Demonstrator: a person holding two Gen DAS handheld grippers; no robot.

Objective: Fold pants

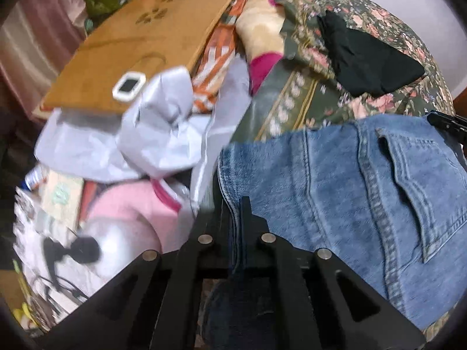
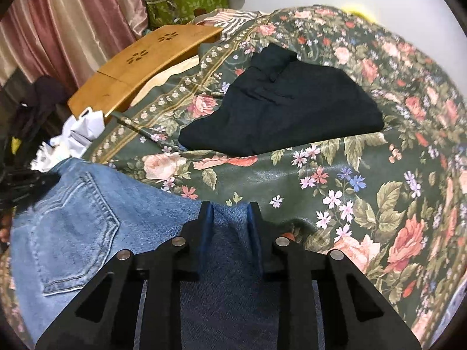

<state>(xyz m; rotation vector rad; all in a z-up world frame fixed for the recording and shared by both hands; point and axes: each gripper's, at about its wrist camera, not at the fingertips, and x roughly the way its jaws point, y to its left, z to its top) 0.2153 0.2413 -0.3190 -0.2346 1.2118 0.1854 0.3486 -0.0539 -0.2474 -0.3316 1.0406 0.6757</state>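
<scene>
Light blue jeans (image 1: 350, 186) lie on a floral bedspread (image 1: 306, 99), back pocket up. My left gripper (image 1: 233, 204) is shut on the jeans' left edge, with denim pinched between its narrow jaws. In the right wrist view the jeans (image 2: 87, 218) spread to the lower left, back pocket showing. My right gripper (image 2: 230, 207) is over the jeans' right edge, its jaws apart with denim lying between them. The other gripper shows as a dark shape at the left edge of that view (image 2: 20, 183).
A folded black garment (image 2: 280, 110) lies further back on the bedspread (image 2: 364, 175). A wooden lap tray (image 2: 140, 67) stands at the bed's left side, with white crumpled paper (image 1: 151, 134), pink fabric (image 1: 125, 207) and clutter beside it. Curtains (image 2: 58, 14) hang behind.
</scene>
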